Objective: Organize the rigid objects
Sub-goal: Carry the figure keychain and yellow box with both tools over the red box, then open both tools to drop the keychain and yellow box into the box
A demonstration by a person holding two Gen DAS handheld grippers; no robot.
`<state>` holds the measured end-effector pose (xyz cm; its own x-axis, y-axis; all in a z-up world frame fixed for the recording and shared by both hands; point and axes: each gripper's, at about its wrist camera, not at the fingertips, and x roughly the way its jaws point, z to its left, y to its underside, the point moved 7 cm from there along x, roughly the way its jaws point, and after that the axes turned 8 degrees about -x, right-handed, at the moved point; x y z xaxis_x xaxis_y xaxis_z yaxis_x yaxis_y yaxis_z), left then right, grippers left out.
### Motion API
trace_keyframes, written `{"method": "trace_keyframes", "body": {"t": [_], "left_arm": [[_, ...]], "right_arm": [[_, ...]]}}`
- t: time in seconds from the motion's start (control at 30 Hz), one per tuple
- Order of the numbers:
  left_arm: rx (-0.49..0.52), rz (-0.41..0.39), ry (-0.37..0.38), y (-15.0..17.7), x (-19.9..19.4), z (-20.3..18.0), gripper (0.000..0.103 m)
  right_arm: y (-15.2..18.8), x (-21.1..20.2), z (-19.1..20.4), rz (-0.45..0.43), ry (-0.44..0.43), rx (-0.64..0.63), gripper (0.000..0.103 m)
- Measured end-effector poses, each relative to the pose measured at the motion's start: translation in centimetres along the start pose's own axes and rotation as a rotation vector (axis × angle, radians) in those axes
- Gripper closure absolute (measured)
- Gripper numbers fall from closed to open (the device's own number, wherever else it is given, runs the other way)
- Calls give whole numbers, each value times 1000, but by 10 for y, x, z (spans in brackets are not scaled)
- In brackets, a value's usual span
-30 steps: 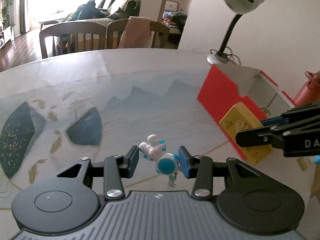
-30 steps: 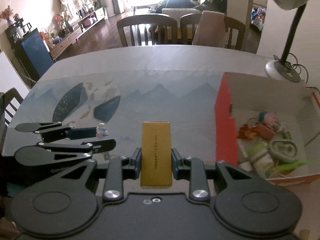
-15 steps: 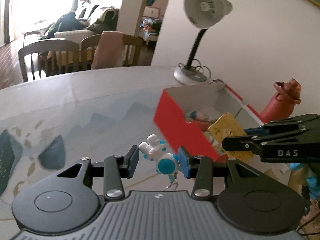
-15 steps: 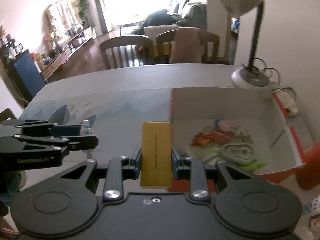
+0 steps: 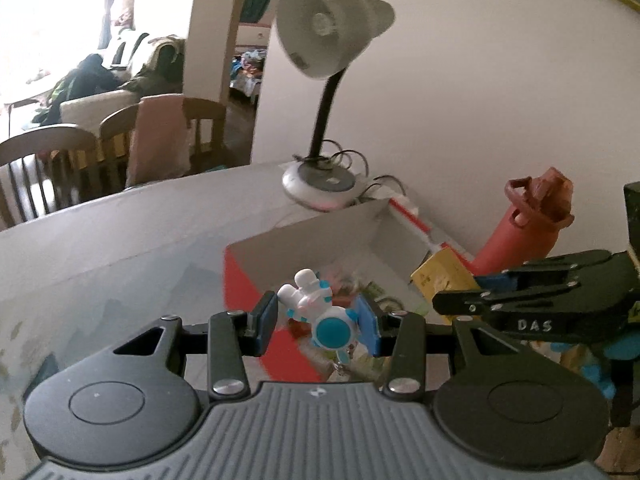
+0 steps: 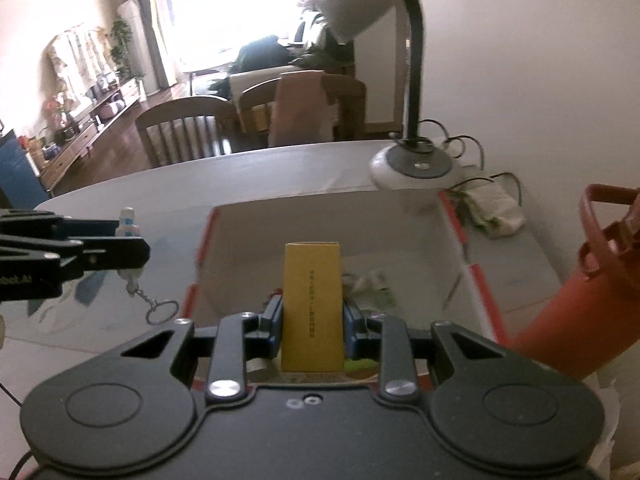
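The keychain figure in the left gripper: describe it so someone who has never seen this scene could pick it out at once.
Start at the red-walled cardboard box on the table, in front of the desk lamp. The left gripper hangs at the box's near wall, shut on a small white and teal astronaut figure. Unlike the plain yellow box in the right gripper, it is rounded and trails a metal key ring.

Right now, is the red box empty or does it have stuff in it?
Not empty. The red box is open on top, and small things lie jumbled on its floor, too blurry to name.
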<state>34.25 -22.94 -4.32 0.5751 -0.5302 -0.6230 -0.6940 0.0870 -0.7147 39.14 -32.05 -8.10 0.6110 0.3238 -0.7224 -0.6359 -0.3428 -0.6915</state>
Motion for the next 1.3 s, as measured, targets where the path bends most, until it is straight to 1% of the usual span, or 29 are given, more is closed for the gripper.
{"method": "trace_keyframes", "body": {"t": [0.17, 0.23, 0.47, 0.57, 0.7, 0.9, 1.0, 1.2, 1.3], "left_arm": [[42, 14, -8, -13, 32, -22, 60], [53, 26, -23, -17, 48, -26, 60], [92, 92, -102, -17, 102, -23, 60], [111, 126, -140, -14, 123, -20, 60], [131, 172, -172, -7, 147, -18, 60], [167, 239, -209, 10, 170, -20, 60], [176, 264, -217, 17, 177, -22, 60], [161, 312, -237, 28, 188, -17, 60], [162, 324, -233, 31, 191, -17, 60]], "right_arm": [[-1, 12, -27, 6, 33, 0, 75], [-1, 19, -35, 12, 38, 2, 75], [6, 50, -56, 54, 44, -2, 75], [10, 65, -60, 79, 44, -16, 75], [15, 85, -63, 114, 49, -28, 75], [19, 111, -65, 146, 60, -69, 75], [20, 119, -65, 159, 59, -74, 75], [26, 129, -64, 189, 54, -95, 74], [28, 131, -63, 197, 45, -92, 74]]}}
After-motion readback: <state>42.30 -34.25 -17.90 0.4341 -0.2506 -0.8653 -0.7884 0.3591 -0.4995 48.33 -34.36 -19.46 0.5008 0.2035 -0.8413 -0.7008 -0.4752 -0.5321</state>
